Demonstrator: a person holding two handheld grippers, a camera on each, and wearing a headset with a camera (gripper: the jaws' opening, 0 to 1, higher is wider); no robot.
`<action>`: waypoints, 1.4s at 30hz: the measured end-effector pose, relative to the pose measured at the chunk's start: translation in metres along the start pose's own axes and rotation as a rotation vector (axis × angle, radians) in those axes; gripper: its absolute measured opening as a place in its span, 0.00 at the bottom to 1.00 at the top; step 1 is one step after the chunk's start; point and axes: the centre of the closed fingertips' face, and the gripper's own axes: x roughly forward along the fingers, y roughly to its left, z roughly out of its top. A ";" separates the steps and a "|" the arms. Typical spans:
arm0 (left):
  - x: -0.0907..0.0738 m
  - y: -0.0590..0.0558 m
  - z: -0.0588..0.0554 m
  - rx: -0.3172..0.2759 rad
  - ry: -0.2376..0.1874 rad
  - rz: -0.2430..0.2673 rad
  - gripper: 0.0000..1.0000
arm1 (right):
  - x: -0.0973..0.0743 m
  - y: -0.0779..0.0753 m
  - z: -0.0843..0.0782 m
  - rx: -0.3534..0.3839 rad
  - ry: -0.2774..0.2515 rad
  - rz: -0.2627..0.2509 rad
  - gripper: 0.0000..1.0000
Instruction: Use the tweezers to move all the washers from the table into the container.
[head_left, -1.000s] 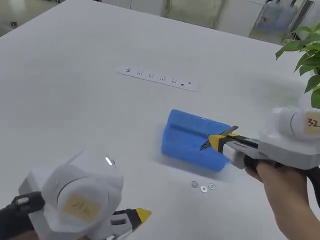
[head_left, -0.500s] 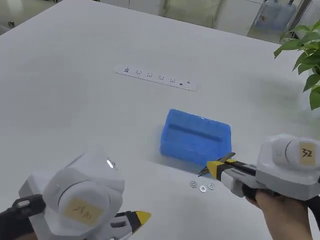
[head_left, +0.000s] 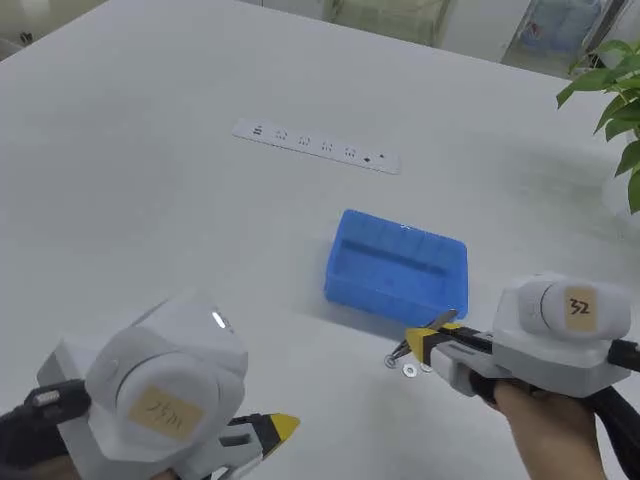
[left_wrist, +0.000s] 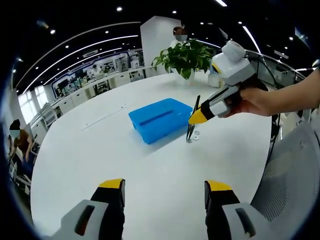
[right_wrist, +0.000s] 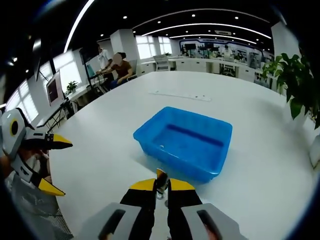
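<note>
On the white table (head_left: 150, 150) sits a blue container (head_left: 385, 298).

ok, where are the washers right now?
In the head view, lower right of centre, the washers lie on the table just in front of the blue container, by the tips of the tweezers held in the right gripper.

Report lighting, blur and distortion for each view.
Head view: even light, faint shadow beside the blue container, washers small and soft. Left gripper view: fisheye bends the table edge; ceiling lights glare. Right gripper view: same bending; the tweezers, very close, look blurred.
</note>
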 end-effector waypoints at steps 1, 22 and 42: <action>0.000 0.000 0.000 -0.001 0.000 0.001 0.65 | 0.000 0.000 -0.001 -0.002 0.004 -0.001 0.04; -0.003 0.012 0.003 -0.024 -0.020 0.078 0.60 | -0.006 0.010 0.019 -0.027 -0.020 0.019 0.03; 0.003 -0.003 -0.001 -0.058 -0.011 -0.008 0.94 | -0.012 -0.002 0.092 -0.023 -0.163 0.021 0.03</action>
